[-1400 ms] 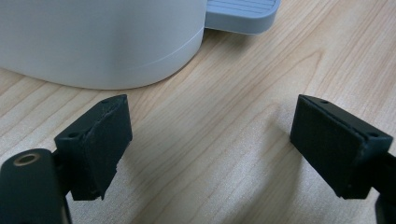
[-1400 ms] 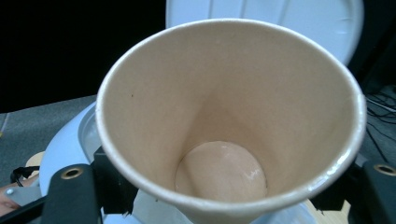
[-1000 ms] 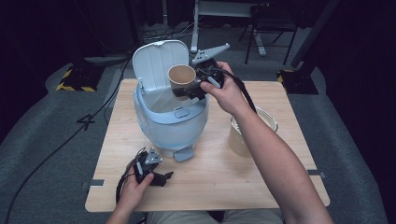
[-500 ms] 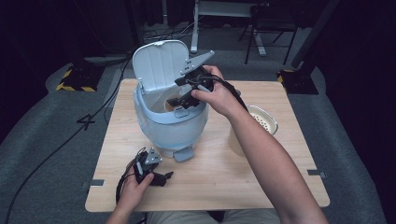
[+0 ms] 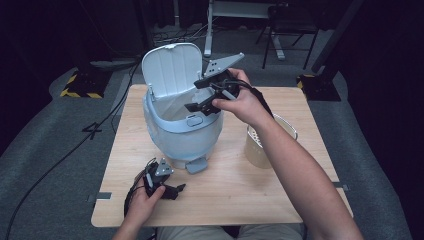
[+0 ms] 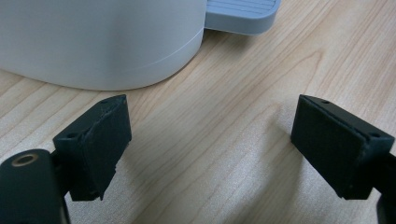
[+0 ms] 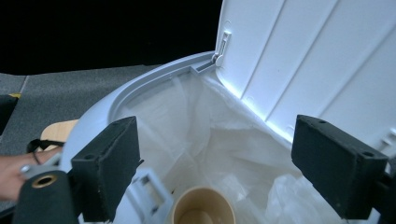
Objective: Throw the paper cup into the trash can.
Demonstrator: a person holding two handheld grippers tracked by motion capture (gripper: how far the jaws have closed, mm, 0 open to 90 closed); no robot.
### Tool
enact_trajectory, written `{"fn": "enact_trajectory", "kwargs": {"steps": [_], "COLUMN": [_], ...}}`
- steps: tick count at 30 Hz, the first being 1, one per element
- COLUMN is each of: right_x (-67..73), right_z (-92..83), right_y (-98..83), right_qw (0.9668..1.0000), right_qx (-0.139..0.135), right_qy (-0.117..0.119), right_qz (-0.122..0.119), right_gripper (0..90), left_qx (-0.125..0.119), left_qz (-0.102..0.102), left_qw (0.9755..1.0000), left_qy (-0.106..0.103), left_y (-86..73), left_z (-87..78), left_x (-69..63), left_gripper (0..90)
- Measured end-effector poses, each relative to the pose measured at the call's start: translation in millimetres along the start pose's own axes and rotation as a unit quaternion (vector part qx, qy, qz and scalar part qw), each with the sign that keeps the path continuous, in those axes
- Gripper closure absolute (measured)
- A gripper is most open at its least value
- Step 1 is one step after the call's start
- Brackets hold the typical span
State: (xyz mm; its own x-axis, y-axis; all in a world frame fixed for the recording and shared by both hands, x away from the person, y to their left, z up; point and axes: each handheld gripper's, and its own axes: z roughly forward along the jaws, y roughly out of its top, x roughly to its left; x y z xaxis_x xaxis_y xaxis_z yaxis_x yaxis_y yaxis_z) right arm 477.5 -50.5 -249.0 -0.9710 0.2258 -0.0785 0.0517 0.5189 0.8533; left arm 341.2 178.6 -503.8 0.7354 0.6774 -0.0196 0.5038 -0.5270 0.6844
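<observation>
My right claw (image 5: 200, 103) hangs over the mouth of the pale blue, round plastic pedal bin (image 5: 182, 131), jaws spread wide with nothing between them; they have just been opening. The tan paper cup (image 7: 202, 215) now sits inside the bin, upright, mouth up, resting on the white plastic liner bag (image 7: 243, 154). In the right gripper view it lies at six o'clock from the gap between my jaws, below them and apart from both pads.

That is the relation my next move turns on, as I judge it: the cup is straight under the claw and free of it, so the way out is back and up, away from the cup, not down. The bin's raised white lid (image 5: 172, 67) stands at about eleven o'clock from my right claw in the high view and fills the one-to-three o'clock side of the right gripper view, so I should pull back toward four o'clock on the table to avoid knocking it.

My left claw (image 5: 172, 190) rests on the light wooden table (image 5: 240, 192) at six o'clock from the bin, jaws also wide apart and empty, pointing past the bin's grey foot pedal (image 6: 243, 16). It is well apart from the cup; the right one is far nearer. A cream perforated basket (image 5: 265, 145) stands at three o'clock from the bin, under my right forearm.
</observation>
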Motion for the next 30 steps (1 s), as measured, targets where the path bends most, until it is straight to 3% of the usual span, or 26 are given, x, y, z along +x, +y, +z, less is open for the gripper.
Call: {"fn": "enact_trajectory", "kwargs": {"steps": [3,4,6,9,10,18,22,30], "right_x": [2.2,3.5,4.1,8.3,8.3,18.8,21.4,26.6], "right_z": [-15.6,-28.3,-33.4,-60.6,-60.6,-105.3,-118.3,-153.2], "right_y": [-2.6,-3.8,-4.2,-10.3,-10.3,-41.4,-51.1,-85.7], "right_qw": [1.0000,1.0000,0.9999,0.9997,0.9997,0.9994,0.9986,0.9966], "right_qx": [-0.002,-0.006,-0.009,-0.022,-0.022,-0.011,-0.009,-0.026], "right_qy": [-0.002,0.000,0.000,-0.007,-0.007,-0.034,-0.051,-0.071], "right_qz": [-0.004,-0.006,-0.006,-0.005,-0.005,0.004,0.011,0.033], "right_gripper": [15.7,16.1,16.0,16.9,16.9,18.9,20.4,22.4], "left_qx": [-0.001,-0.001,-0.001,-0.001,-0.001,0.003,0.004,0.004], "left_qz": [0.000,-0.001,-0.001,-0.001,0.000,-0.003,-0.005,-0.006], "left_qw": [1.0000,1.0000,1.0000,1.0000,1.0000,1.0000,1.0000,0.9999], "left_qy": [0.002,0.002,0.002,0.002,0.002,0.009,0.007,0.007], "left_y": [-0.2,-0.2,-0.2,-0.2,-0.1,0.2,0.1,0.0], "left_z": [0.0,0.0,0.0,-0.1,0.1,0.1,0.1,0.1], "left_x": [-0.5,-0.5,-0.5,-0.5,-0.2,0.0,-0.2,-0.5], "left_gripper": [12.8,12.8,12.8,12.7,12.7,10.7,10.6,10.5]}}
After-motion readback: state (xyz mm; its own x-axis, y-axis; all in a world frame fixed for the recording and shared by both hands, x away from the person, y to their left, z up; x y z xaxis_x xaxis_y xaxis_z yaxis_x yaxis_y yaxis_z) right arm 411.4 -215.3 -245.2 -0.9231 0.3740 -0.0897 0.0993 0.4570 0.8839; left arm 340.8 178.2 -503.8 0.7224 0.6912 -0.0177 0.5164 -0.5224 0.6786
